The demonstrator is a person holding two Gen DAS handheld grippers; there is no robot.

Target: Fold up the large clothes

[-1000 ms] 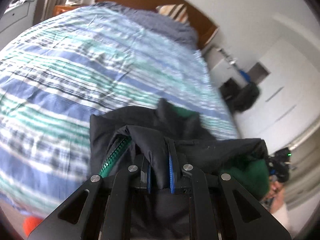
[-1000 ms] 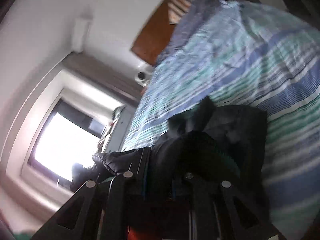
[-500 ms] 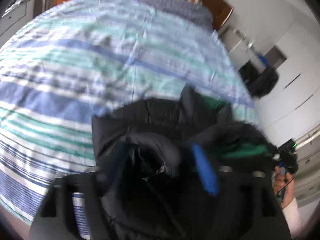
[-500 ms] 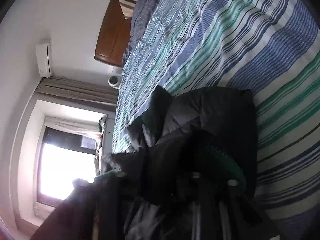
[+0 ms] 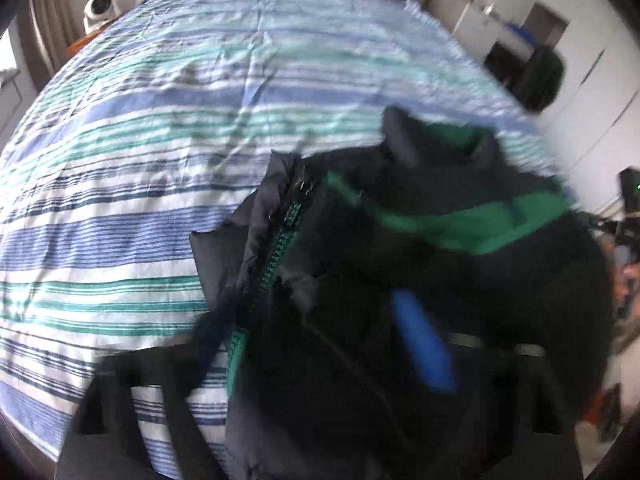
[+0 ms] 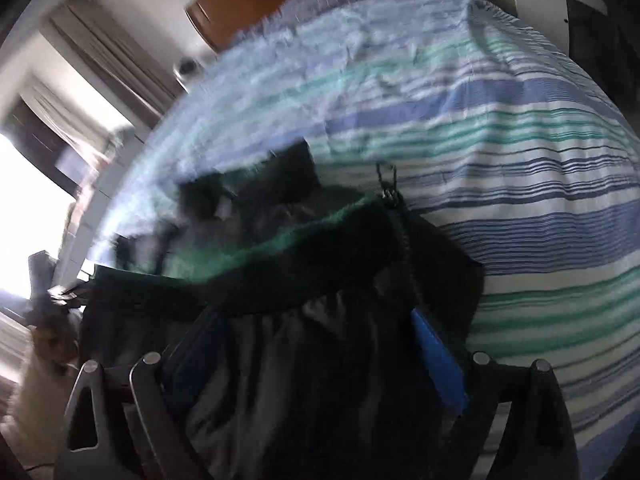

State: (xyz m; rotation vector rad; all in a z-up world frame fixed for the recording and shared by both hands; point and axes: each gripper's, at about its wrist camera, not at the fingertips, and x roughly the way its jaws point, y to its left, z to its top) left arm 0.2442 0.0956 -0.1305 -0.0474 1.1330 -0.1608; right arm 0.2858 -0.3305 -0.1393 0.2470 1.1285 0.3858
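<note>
A black jacket (image 5: 400,240) with green lining and a green zipper lies bunched on the striped bed cover (image 5: 160,120), near its edge. My left gripper (image 5: 308,320) hangs over it with its jaws apart and closing. Loose cloth lies between them and covers the left finger, while the blue pad (image 5: 420,344) on the right shows bare. In the right wrist view the same jacket (image 6: 300,260) fills the gap of my right gripper (image 6: 312,320). Its jaws are opening wide, and both blue pads (image 6: 438,360) stand off the cloth.
The bed cover (image 6: 520,120) runs back to a wooden headboard (image 6: 224,12). A small white device (image 5: 100,8) sits on a nightstand at the back left. White cupboards (image 5: 588,92) and a dark bag (image 5: 536,76) stand to the right of the bed. A bright window (image 6: 24,208) is at the left.
Both grippers were shut on the jacket a second ago and have since parted their jaws. Both have dropped and tilted down toward the bed, and the jacket has settled onto the cover.
</note>
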